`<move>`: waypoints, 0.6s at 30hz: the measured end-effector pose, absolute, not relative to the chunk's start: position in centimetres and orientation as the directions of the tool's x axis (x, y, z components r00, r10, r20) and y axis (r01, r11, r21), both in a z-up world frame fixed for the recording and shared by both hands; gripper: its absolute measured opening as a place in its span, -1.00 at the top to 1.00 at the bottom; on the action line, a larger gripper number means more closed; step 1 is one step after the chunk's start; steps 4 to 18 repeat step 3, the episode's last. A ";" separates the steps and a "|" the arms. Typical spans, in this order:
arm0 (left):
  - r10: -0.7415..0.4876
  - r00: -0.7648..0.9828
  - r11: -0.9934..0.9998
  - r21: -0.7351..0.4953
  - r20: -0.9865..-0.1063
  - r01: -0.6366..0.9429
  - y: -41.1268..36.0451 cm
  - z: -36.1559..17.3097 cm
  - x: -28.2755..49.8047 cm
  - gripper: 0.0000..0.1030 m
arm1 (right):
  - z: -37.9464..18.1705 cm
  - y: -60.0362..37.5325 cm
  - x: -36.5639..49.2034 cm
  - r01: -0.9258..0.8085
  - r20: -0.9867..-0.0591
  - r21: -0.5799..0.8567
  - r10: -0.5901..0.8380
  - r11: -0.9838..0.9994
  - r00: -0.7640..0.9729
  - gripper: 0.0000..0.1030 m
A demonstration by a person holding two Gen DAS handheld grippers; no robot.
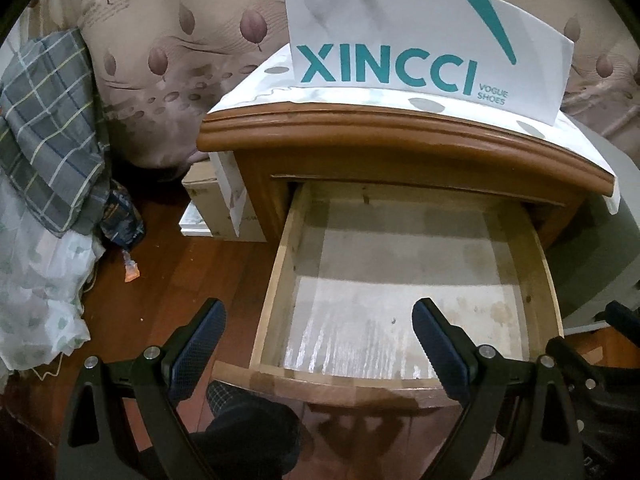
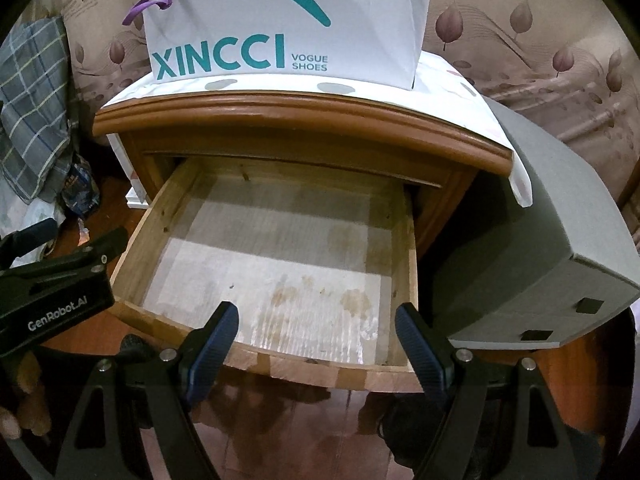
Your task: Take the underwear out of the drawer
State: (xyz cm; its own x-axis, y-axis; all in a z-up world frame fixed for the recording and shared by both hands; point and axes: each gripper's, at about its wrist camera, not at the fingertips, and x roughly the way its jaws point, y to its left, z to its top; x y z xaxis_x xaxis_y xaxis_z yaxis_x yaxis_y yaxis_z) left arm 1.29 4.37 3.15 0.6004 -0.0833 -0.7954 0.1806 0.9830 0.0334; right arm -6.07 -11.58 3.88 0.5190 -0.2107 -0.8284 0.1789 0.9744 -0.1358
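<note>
The drawer (image 1: 404,280) stands pulled out of the nightstand (image 1: 400,140) with only a stained paper liner (image 2: 272,272) showing inside — no underwear visible in either view — while the left gripper (image 1: 320,344) and right gripper (image 2: 316,340) hover at its near edge, fingers spread wide, holding nothing.

White paper bag (image 1: 420,40) on the nightstand, at 12 o'clock in both views: large teal "XINCCI", small "VOGUE SHOES" to its right. Left gripper (image 2: 52,280) body, at 9 o'clock in right wrist view: white "GenRobot.AI". No other legible text.
</note>
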 end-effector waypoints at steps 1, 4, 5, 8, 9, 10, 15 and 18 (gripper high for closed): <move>-0.079 0.600 0.983 0.037 -0.796 0.179 4.3 3.1 1.3 -0.81 | 3.9 -11.5 -6.0 0.177 -0.828 -0.137 -0.211 0.975 0.520 -0.61; -0.076 0.601 0.983 0.043 -0.796 0.180 4.2 3.2 1.3 -0.81 | 4.0 -11.5 -6.0 0.177 -0.827 -0.139 -0.212 0.974 0.521 -0.61; -0.076 0.601 0.983 0.043 -0.796 0.180 4.2 3.2 1.3 -0.81 | 4.0 -11.5 -6.0 0.177 -0.827 -0.139 -0.212 0.974 0.521 -0.61; -0.076 0.601 0.983 0.043 -0.796 0.180 4.2 3.2 1.3 -0.81 | 4.0 -11.5 -6.0 0.177 -0.827 -0.139 -0.212 0.974 0.521 -0.61; -0.076 0.601 0.983 0.043 -0.796 0.180 4.2 3.2 1.3 -0.81 | 4.0 -11.5 -6.0 0.177 -0.827 -0.139 -0.212 0.974 0.521 -0.61; -0.076 0.601 0.983 0.043 -0.796 0.180 4.2 3.2 1.3 -0.81 | 4.0 -11.5 -6.0 0.177 -0.827 -0.139 -0.212 0.974 0.521 -0.61; -0.076 0.601 0.983 0.043 -0.796 0.180 4.2 3.2 1.3 -0.81 | 4.0 -11.5 -6.0 0.177 -0.827 -0.139 -0.212 0.974 0.521 -0.61; -0.076 0.601 0.983 0.043 -0.796 0.180 4.2 3.2 1.3 -0.81 | 4.0 -11.5 -6.0 0.177 -0.827 -0.139 -0.212 0.974 0.521 -0.61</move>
